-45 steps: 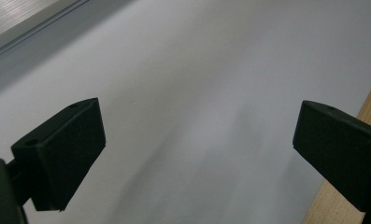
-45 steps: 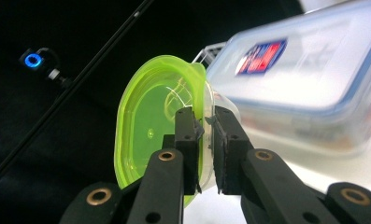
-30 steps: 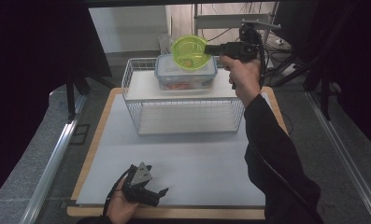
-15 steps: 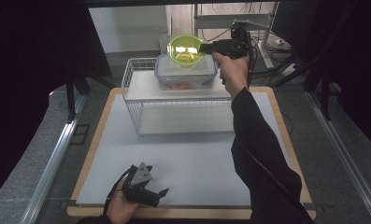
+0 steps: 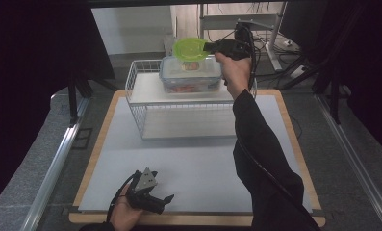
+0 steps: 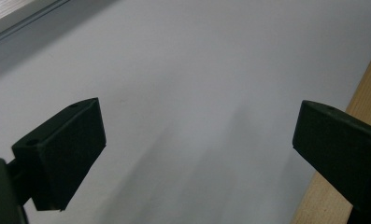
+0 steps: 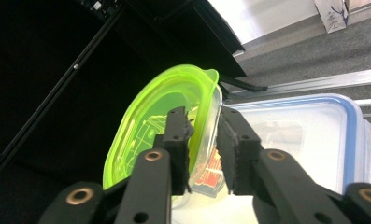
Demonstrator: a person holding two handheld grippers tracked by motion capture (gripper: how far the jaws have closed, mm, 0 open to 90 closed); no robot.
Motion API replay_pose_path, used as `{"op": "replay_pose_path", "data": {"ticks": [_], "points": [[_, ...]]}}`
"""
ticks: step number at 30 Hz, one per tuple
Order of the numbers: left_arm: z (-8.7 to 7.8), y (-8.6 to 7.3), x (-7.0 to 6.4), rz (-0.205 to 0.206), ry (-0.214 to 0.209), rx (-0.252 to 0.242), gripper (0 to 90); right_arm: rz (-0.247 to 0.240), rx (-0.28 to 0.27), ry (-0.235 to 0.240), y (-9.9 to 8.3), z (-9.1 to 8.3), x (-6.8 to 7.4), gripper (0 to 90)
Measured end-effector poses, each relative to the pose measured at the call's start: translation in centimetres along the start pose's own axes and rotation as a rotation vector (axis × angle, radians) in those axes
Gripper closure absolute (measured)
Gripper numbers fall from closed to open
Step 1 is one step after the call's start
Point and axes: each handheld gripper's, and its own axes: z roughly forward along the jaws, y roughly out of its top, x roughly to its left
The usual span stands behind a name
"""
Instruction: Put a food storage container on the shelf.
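Your table (image 5: 198,163) carries a white wire rack (image 5: 145,103) at its far side, with a blue-lidded clear box (image 5: 191,79) sitting on top. Your right tool (image 5: 209,46) pinches the rim of a small green-lidded container (image 5: 191,48), held tilted just above that box. Your left tool (image 5: 165,202) rests spread wide at the near left edge.
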Motion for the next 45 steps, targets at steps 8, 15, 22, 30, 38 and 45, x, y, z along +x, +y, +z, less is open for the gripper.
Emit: {"op": "replay_pose_path", "data": {"ticks": [8,15,22,30,38,45], "points": [[0.0,0.0,0.0,0.0,0.0,0.001,2.7,-0.035,-0.007,0.005,-0.1,0.0,-0.1,50.8],[0.0,0.0,0.0,-0.001,0.001,0.001,2.7,-0.113,-0.009,0.036,-0.4,-0.4,-0.2,25.1],[0.0,0.0,-0.1,0.004,0.005,0.002,2.7,-0.189,0.013,0.065,-1.6,-1.5,-0.6,13.5],[0.0,0.0,-0.1,0.004,0.001,-0.001,2.6,-0.338,0.014,0.047,-3.9,-3.4,-1.1,9.5],[-0.2,0.1,0.1,-0.02,-0.011,-0.038,1.5,-0.406,0.031,0.042,-6.2,-4.8,-1.4,8.0],[-0.3,0.0,0.4,-0.042,-0.023,-0.054,0.7,-0.47,0.044,0.042,-8.7,-6.2,-1.6,7.6]]}}
